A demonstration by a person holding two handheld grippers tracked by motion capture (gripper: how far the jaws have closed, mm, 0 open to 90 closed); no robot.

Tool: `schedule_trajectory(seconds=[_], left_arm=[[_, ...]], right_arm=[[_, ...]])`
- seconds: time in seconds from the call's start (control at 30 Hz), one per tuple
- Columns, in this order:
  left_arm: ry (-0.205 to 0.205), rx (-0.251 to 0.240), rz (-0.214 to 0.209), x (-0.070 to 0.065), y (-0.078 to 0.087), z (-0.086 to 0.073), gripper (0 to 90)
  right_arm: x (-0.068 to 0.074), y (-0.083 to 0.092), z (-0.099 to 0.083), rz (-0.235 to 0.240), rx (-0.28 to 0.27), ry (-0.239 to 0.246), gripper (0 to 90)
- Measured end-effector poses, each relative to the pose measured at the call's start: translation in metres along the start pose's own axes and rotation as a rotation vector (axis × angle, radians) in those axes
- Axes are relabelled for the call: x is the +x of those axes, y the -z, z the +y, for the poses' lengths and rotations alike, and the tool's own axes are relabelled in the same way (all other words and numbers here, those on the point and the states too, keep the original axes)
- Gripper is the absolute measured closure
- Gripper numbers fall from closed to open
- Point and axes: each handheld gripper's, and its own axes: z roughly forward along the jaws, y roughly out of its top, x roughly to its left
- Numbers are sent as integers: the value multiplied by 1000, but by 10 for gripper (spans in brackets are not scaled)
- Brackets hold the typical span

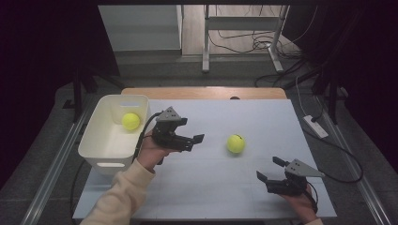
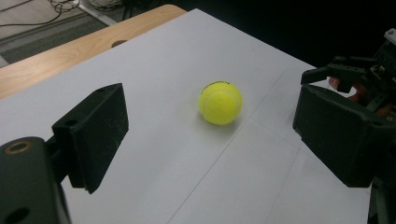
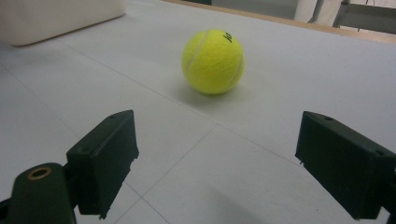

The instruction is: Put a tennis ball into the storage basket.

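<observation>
A yellow tennis ball (image 1: 236,143) lies on the white table sheet (image 1: 211,187), right of the middle. A second yellow ball (image 1: 131,121) rests inside the white bin (image 1: 101,150) at the left. My left gripper (image 1: 192,130) hovers just right of the bin, open and empty, pointing toward the loose ball (image 2: 220,103), which lies ahead of its jaws (image 2: 208,116). My right gripper (image 1: 269,168) is low at the front right, open and empty. The ball (image 3: 213,61) lies ahead of the gap between its jaws (image 3: 219,128), well apart from them.
The bin's wall (image 3: 56,18) stands at the far left in the right gripper view. A wooden table edge (image 1: 202,92) runs along the back. The right gripper (image 2: 355,74) appears at the right edge of the left gripper view. Cables and a metal frame (image 1: 244,28) lie on the floor beyond.
</observation>
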Motion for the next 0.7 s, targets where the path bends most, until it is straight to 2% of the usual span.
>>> schedule_trajectory(seconds=[0.17, 0.7], left_arm=[[5, 16, 3, -2, -9, 1, 109], [8, 58, 1, -1, -29, -2, 103]], right_arm=[[-1, 0, 0, 8, -1, -17, 125], [0, 0, 1, 2, 1, -8, 125]])
